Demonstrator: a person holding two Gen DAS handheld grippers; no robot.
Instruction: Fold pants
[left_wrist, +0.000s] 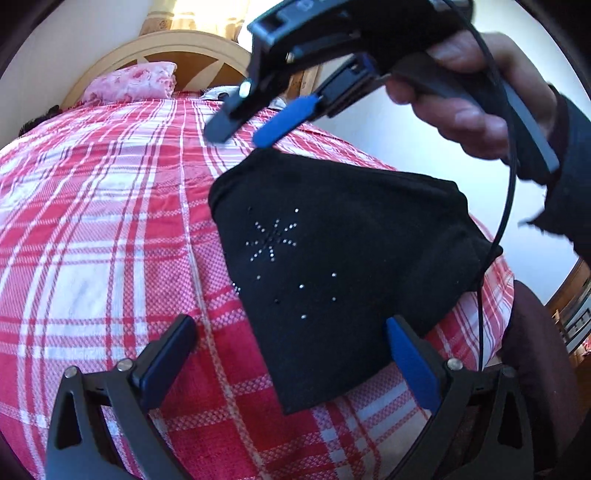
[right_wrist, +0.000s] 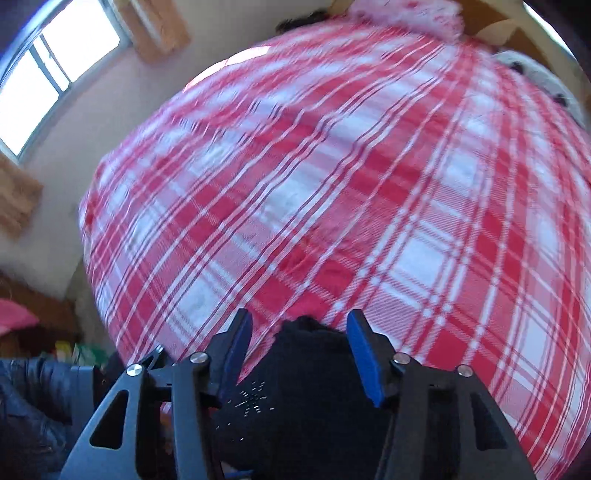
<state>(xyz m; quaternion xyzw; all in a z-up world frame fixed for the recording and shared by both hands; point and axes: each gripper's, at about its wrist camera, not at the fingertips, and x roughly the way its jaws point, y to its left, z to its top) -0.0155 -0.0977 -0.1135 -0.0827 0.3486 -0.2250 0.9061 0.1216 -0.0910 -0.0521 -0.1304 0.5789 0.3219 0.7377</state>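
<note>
The black pants (left_wrist: 332, 266) lie compactly folded on the plaid bed (left_wrist: 110, 221). Both the left gripper (left_wrist: 291, 354) and right gripper (right_wrist: 299, 354) are held open, seemingly empty; edges should be squared gently.

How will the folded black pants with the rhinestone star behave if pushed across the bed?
The folded black pants with the rhinestone star look soft and limp, so they would likely bunch rather than slide whole. The red-and-white plaid woven bedcover looks textured and probably drags on them.
</note>
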